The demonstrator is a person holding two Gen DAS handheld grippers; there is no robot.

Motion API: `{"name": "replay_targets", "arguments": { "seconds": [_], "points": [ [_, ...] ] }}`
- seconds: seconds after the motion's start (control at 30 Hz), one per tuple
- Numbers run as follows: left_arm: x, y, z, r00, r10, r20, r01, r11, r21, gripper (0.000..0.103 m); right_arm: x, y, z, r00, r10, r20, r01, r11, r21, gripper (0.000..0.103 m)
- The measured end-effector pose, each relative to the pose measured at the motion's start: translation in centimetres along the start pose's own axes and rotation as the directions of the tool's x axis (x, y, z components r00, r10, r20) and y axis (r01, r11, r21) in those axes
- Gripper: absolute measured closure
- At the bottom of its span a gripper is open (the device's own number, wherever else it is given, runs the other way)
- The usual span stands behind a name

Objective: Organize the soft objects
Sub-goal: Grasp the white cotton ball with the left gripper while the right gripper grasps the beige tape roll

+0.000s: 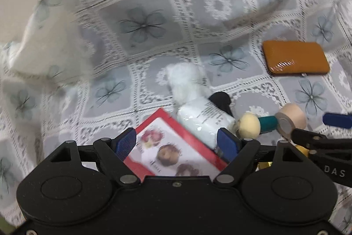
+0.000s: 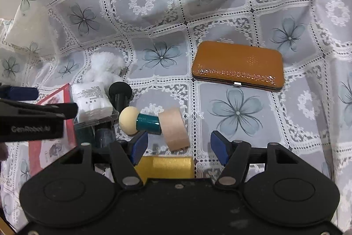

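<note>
A white fluffy plush [image 1: 186,80] [image 2: 104,68] lies on the lace tablecloth beside a white pack of cotton pads [image 1: 203,120] [image 2: 92,100]. A cream sponge puff on a teal handle [image 1: 253,124] [image 2: 137,119] lies next to a beige tape roll [image 1: 290,119] [image 2: 173,128]. My left gripper [image 1: 176,142] is open over a red-framed card [image 1: 173,151], just short of the cotton pack. My right gripper [image 2: 178,148] is open and empty, just in front of the tape roll, above a yellow block [image 2: 167,165].
An orange glossy case [image 1: 294,57] [image 2: 238,66] lies farther back on the right. A black stamp-like handle [image 1: 221,100] [image 2: 120,93] stands by the cotton pack, near a clear tray [image 2: 96,119]. A white cushion [image 1: 44,52] sits at the far left.
</note>
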State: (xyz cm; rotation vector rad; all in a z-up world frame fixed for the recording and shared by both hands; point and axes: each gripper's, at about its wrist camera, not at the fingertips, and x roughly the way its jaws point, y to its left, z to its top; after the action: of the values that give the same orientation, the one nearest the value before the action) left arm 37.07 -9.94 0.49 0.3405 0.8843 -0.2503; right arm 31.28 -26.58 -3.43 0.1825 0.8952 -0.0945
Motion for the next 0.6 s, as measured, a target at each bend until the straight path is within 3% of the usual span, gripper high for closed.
{"name": "replay_targets", "arguments": {
  "seconds": [0.3, 0.6],
  "points": [
    [2.3, -3.0, 0.6, 0.999, -0.038, -0.031, 0.042, 0.99, 0.134, 0.026, 2.2, -2.5, 0.9, 0.998, -0.063, -0.01, 0.063, 0.997, 0.035, 0.04],
    [4.7, -5.8, 2.5, 0.995, -0.067, -0.077, 0.079, 0.981, 0.179, 0.027, 1.9, -5.5, 0.7, 0.996, -0.085, 0.003, 0.084, 0.991, 0.103, 0.04]
  ]
}}
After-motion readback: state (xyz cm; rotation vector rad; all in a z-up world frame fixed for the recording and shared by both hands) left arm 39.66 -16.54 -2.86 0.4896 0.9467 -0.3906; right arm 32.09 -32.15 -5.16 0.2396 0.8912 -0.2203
